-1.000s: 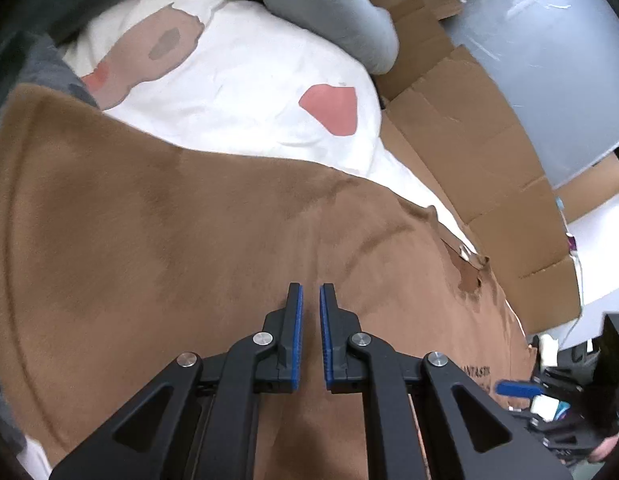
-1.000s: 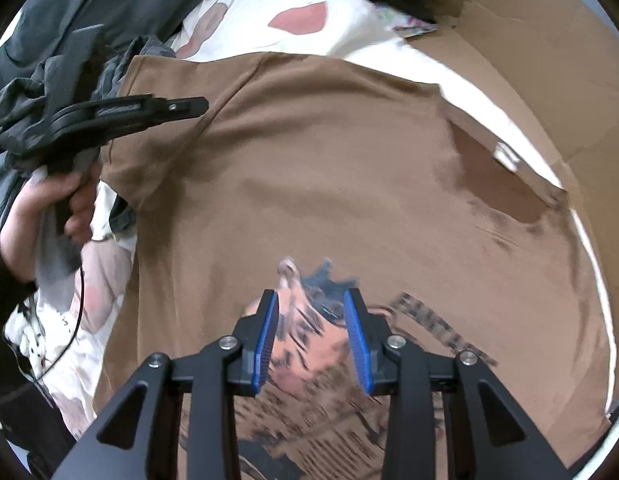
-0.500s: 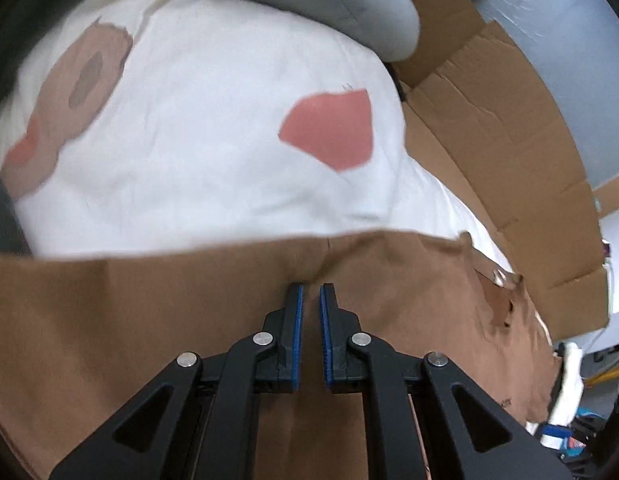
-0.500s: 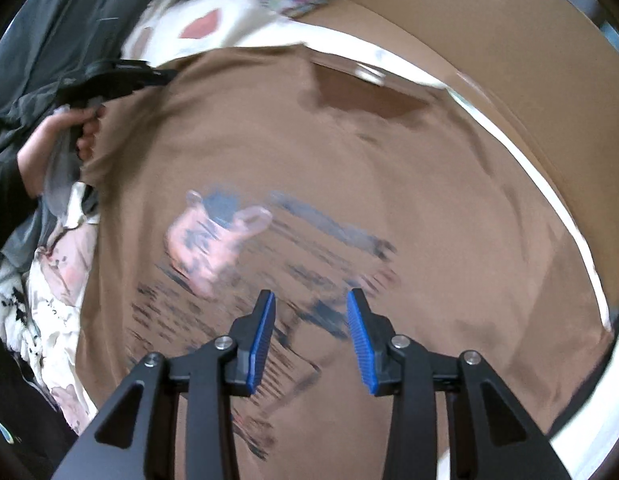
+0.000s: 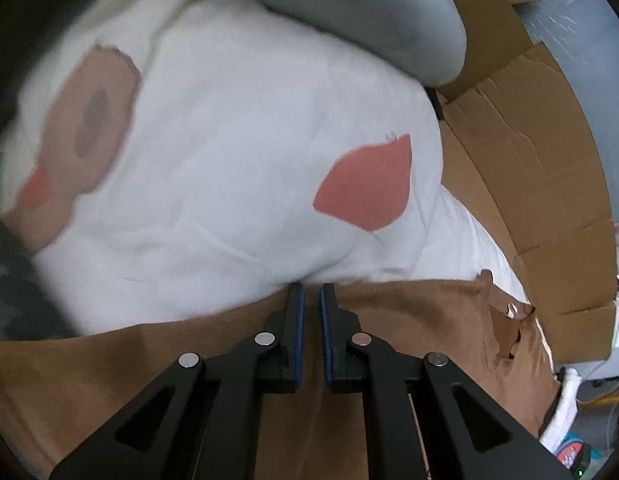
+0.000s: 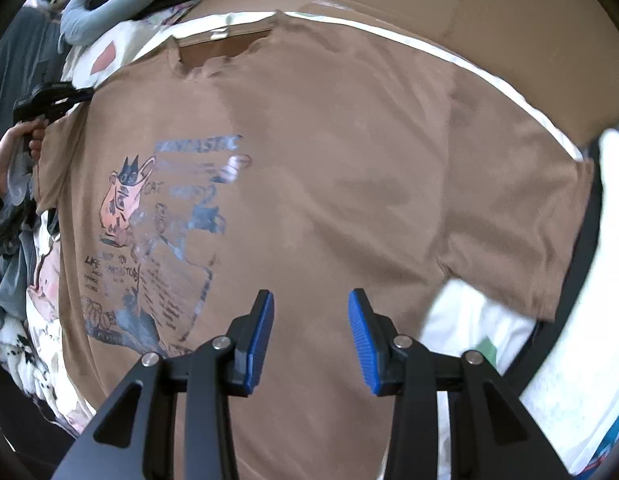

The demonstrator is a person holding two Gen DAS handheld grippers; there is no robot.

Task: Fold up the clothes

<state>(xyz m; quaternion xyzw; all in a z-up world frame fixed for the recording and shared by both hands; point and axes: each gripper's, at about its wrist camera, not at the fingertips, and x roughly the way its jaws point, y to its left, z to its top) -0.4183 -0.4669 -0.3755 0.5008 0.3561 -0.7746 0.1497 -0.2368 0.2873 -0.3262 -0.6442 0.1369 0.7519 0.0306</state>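
Brown T-shirt (image 6: 349, 152) lies flat on the white sheet (image 5: 229, 160), print up.
L gripper (image 5: 311, 300) at the shirt's edge, jaws narrow, can't tell if pinching cloth. R gripper (image 6: 311, 312) above the shirt, jaws wide, holding nothing.

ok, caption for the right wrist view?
Open right claw hovers over a spread brown printed T-shirt; left claw at its far shoulder.

White bedsheet (image 5: 237, 168) w/ brown tee (image 6: 349, 140) flat, grey pillow (image 5: 369, 12).
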